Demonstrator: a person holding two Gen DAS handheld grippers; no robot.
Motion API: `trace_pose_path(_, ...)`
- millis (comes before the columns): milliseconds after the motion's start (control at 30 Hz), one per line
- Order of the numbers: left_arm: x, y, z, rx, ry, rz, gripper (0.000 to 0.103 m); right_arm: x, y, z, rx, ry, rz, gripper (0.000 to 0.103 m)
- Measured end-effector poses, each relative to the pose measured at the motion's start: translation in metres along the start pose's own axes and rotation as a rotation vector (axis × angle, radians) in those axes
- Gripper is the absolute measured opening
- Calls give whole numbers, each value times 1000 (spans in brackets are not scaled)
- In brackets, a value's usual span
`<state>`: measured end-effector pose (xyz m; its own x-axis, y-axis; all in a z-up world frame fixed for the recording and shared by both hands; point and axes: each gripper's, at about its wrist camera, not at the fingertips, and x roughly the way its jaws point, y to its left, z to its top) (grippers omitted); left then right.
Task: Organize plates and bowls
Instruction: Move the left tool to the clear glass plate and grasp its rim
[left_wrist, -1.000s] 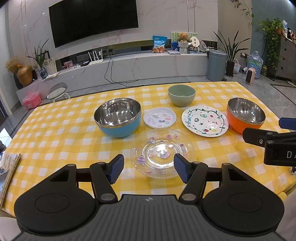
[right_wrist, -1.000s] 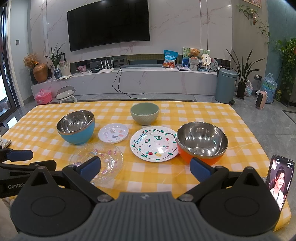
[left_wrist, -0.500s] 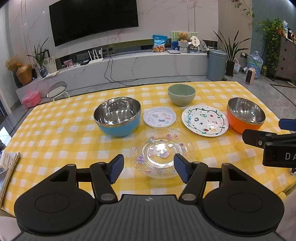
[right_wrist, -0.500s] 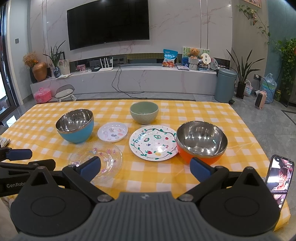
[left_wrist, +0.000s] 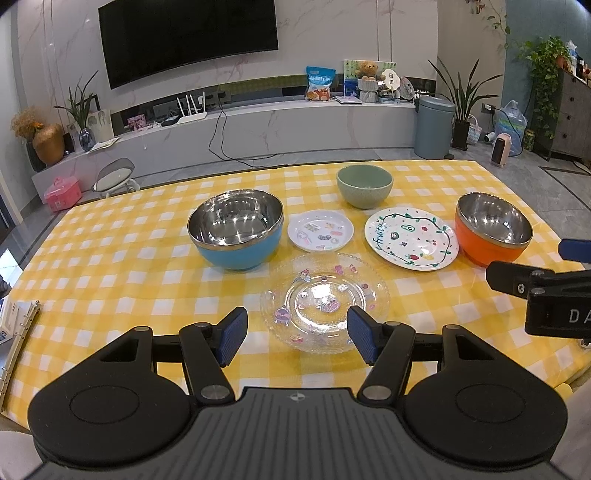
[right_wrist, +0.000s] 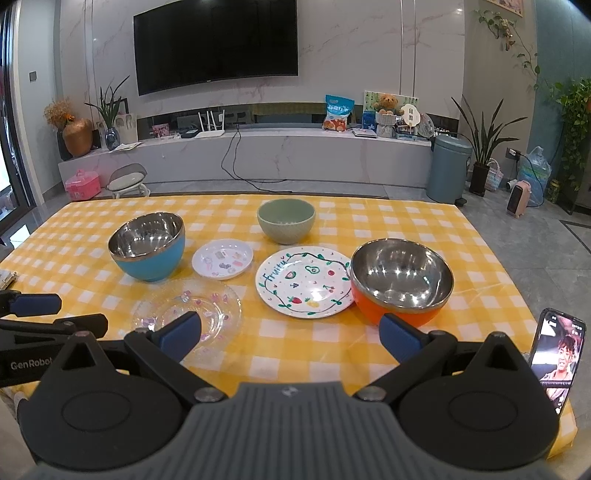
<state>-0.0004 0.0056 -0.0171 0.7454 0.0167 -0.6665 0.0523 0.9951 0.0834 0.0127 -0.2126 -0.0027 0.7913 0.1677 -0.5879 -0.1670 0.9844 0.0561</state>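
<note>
On the yellow checked table (left_wrist: 110, 266) stand a blue steel bowl (left_wrist: 235, 229), a green ceramic bowl (left_wrist: 364, 185) and an orange steel bowl (left_wrist: 493, 228). Between them lie a small white plate (left_wrist: 320, 230), a white "Fruits" plate (left_wrist: 410, 238) and a clear glass plate (left_wrist: 324, 301). My left gripper (left_wrist: 297, 334) is open and empty just short of the glass plate (right_wrist: 188, 308). My right gripper (right_wrist: 290, 328) is open wide and empty, near the front edge, facing the "Fruits" plate (right_wrist: 304, 280) and orange bowl (right_wrist: 400, 282).
A phone (right_wrist: 557, 363) stands propped at the table's right front edge. A ring binder (left_wrist: 18, 332) lies at the left edge. Beyond the table are a TV wall, a low white shelf and a grey bin (left_wrist: 434, 125).
Both grippers have crept slightly forward toward the dishes. Jaws stay open; no dish has moved.
</note>
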Motion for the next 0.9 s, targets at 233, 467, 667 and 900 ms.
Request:
trace_pose_path(233,10,6,23,7,64,-35,73,27,-4,6,62,90,59,95)
trace_pose_path(467,34,29,66,17,95,-54,67,69,5,26,130,165,139,72)
trace_pose_path(667,89,52,56,-105,171,-90,47,123,18,45,131,230,216,70)
trace_pose_path(900,125,75,24,-214,237,-147,38,171,3,19,241,320,226,45)
